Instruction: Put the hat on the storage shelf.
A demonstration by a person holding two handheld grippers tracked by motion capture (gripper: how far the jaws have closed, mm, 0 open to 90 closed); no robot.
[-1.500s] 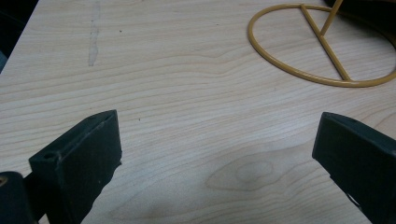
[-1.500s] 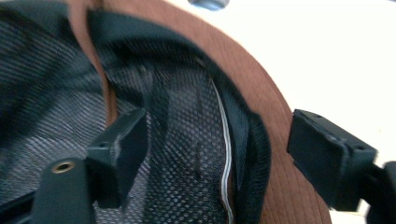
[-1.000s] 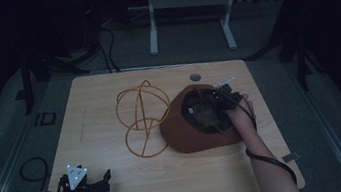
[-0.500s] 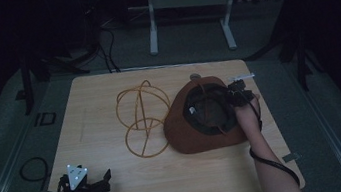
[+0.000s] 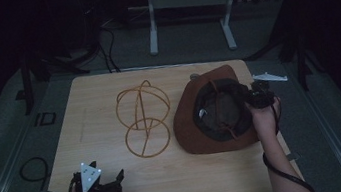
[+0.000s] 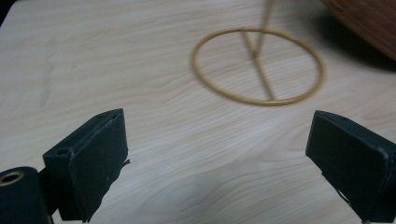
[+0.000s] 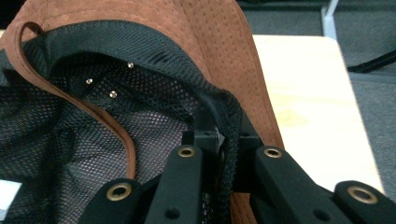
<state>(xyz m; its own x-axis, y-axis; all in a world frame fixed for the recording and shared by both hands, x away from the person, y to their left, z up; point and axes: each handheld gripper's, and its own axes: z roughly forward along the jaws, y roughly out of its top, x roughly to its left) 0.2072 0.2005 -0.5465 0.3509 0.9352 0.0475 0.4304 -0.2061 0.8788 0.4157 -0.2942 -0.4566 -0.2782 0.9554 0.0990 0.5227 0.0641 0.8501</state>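
Brown suede hat [image 5: 197,117] with a wide curled brim lay crown-down on the right half of the pale wooden table [image 5: 97,93], its open underside facing up and tilted so the far brim rose above the near one. Inside it showed a black mesh lining [image 7: 70,135], a few small metal studs near the top of the crown, and a thin brown leather chin cord [image 7: 119,130] that looped across the mesh. The right gripper [image 5: 258,97] sat at the hat's right edge, held by the person's right hand [image 5: 262,118], and in the right gripper view its two black jaws were clamped together on the black-edged seam where the mesh lining met the suede brim. Just left of the hat stood a golden wire hat stand [image 5: 144,117], a round ring base lying on the table with curved hoops rising from it; hat and stand looked close, and I could not tell whether they touched. The left gripper [image 5: 101,186] rested near the front left corner of the table, well apart from the hat, its jaws spread wide with nothing between them, pointing toward the stand's ring base [image 6: 258,65].
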